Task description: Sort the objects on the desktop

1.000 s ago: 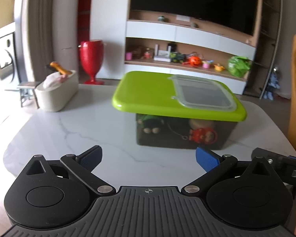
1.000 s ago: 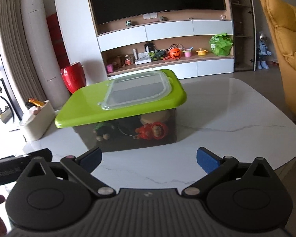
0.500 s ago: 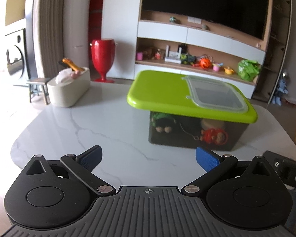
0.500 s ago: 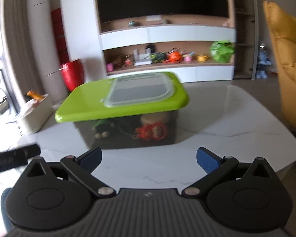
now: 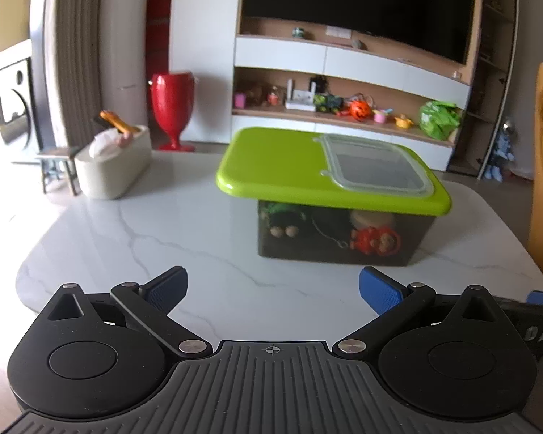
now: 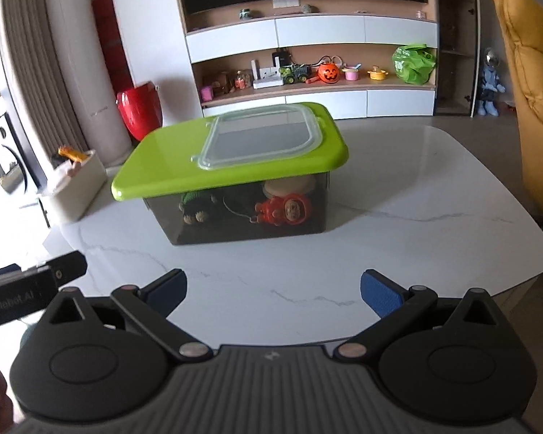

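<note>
A dark see-through storage box (image 5: pixel 329 242) (image 6: pixel 235 217) with a lime green lid (image 5: pixel 278 166) (image 6: pixel 163 166) stands on the white marble table (image 5: pixel 163 231) (image 6: pixel 416 195). The lid has a shut clear flap (image 5: pixel 373 162) (image 6: pixel 264 137). Inside I see a red toy (image 5: pixel 374 240) (image 6: pixel 282 209) and a green knitted toy (image 5: pixel 284 220) (image 6: pixel 197 209). My left gripper (image 5: pixel 273 287) is open and empty, near the table's front edge. My right gripper (image 6: pixel 273 289) is open and empty, also short of the box.
A cream tub (image 5: pixel 114 162) (image 6: pixel 76 188) with small items stands at the table's far left. A yellow armchair (image 6: pixel 528 90) is on the right. Shelves with toys and a red vase (image 5: pixel 172 105) lie behind the table.
Both grippers have pulled back and risen a little, so the box looks smaller and farther. Both stay open and empty. The box has not moved.
</note>
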`<state>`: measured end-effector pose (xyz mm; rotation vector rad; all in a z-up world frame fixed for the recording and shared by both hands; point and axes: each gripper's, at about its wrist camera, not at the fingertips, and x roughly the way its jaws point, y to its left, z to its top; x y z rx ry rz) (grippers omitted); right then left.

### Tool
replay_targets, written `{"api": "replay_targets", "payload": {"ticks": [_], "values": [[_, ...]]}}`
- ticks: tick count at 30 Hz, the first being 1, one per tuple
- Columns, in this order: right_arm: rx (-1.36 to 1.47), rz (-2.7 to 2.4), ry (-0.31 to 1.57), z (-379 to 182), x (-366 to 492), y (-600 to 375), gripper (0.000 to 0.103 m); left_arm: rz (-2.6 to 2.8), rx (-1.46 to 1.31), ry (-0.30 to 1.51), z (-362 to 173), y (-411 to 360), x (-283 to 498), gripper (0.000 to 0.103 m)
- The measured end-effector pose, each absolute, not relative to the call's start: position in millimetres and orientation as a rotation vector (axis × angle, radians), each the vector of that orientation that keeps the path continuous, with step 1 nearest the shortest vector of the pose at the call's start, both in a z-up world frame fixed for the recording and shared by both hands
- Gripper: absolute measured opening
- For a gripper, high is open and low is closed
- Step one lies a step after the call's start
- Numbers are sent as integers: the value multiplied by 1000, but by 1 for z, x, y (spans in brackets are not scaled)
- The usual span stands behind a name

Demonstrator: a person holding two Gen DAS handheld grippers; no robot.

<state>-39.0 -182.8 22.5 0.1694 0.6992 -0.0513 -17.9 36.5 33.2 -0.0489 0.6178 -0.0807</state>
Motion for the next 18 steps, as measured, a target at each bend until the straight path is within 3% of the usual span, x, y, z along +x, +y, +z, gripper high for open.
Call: {"api": "replay_targets", "payload": {"ticks": [18], "values": [[100,-102,615,25,-49,-182,103,-71,-64,603,31,41,-19,103]]}}
